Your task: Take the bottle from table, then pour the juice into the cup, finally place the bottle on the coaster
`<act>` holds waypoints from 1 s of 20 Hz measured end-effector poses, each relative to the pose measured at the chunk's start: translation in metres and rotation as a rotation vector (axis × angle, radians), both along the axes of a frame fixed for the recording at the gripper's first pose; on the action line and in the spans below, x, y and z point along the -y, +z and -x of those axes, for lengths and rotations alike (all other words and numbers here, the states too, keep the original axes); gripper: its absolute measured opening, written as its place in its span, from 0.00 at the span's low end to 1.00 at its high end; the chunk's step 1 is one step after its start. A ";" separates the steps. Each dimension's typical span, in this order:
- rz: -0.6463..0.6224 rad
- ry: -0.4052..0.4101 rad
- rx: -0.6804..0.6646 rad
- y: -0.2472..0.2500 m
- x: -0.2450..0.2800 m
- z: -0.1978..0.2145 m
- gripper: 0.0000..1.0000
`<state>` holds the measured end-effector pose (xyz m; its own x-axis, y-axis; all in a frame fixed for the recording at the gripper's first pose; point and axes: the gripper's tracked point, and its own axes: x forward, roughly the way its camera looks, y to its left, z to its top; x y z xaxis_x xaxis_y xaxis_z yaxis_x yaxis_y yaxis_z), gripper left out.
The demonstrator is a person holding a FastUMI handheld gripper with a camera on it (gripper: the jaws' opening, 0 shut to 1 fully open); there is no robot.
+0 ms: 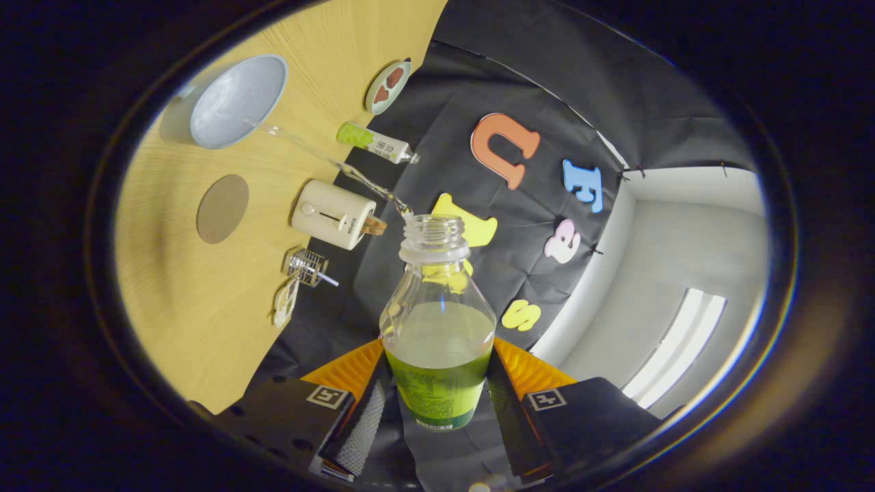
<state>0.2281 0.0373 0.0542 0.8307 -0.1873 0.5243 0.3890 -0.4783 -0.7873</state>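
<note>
the gripper [437, 410] squeezes the bottle [437, 328], juice [328, 158] streams toward 10 o'clock into the cup [236, 102] — pouring's on, the coaster [222, 208] waits.

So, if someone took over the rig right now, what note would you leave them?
Tongs: shut on the bottle, which is uncapped, tilted and mid-pour.
A thin stream runs from the bottle's mouth into the grey cup on the wooden table.
The round brown coaster lies bare beside the cup.
Done: bottle picked up, pouring under way.
Left: finish the pour, right the bottle, set it on the coaster, release.
</note>
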 end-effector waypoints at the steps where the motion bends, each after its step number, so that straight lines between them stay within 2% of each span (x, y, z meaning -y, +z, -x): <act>1: 0.005 -0.002 -0.003 -0.001 0.000 -0.001 0.80; 10: 0.114 -0.035 -0.024 0.002 -0.014 -0.002 0.80; 17: 0.190 -0.031 -0.012 0.005 -0.026 -0.002 0.80; 20: 0.279 -0.057 0.007 0.006 -0.033 0.002 0.80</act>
<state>0.2261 0.0701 0.0602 0.8192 -0.0808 0.5679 0.3606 -0.6974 -0.6193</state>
